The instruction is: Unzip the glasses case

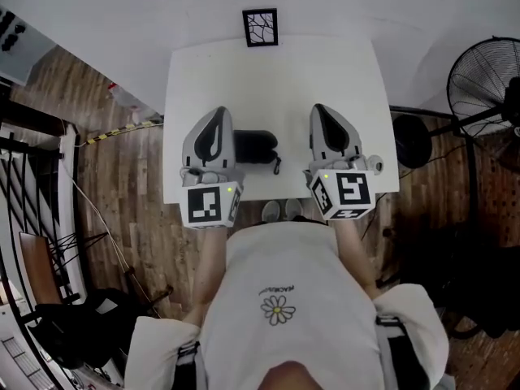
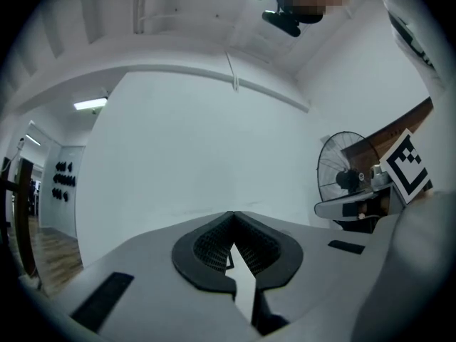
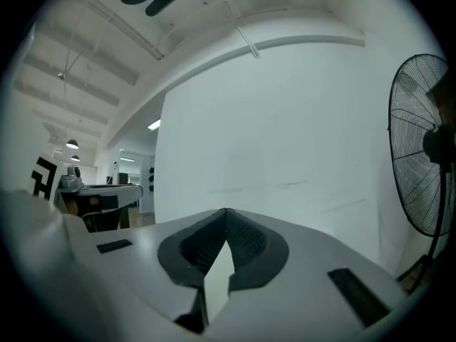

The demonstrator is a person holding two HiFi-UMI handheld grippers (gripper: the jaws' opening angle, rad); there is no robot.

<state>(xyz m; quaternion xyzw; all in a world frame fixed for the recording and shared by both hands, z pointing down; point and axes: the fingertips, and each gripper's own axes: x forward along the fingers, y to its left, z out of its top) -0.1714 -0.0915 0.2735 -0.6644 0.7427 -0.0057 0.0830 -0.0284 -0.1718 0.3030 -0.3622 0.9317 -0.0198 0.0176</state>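
Observation:
A black glasses case (image 1: 256, 146) lies on the white table (image 1: 268, 71), near its front edge, with a small pull tab hanging off its right end. In the head view my left gripper (image 1: 218, 114) hovers over the case's left end and hides part of it. My right gripper (image 1: 318, 109) is held to the right of the case, apart from it. Both point level at a bare white wall in their own views. The left gripper (image 2: 232, 214) and the right gripper (image 3: 226, 210) each have their tips meeting, with nothing between them. The case shows in neither gripper view.
A square black-and-white marker card (image 1: 260, 28) sits at the table's far edge. A standing fan (image 1: 483, 75) and a dark stool (image 1: 410, 140) are to the right of the table. Wooden floor, a taped line and clutter lie to the left.

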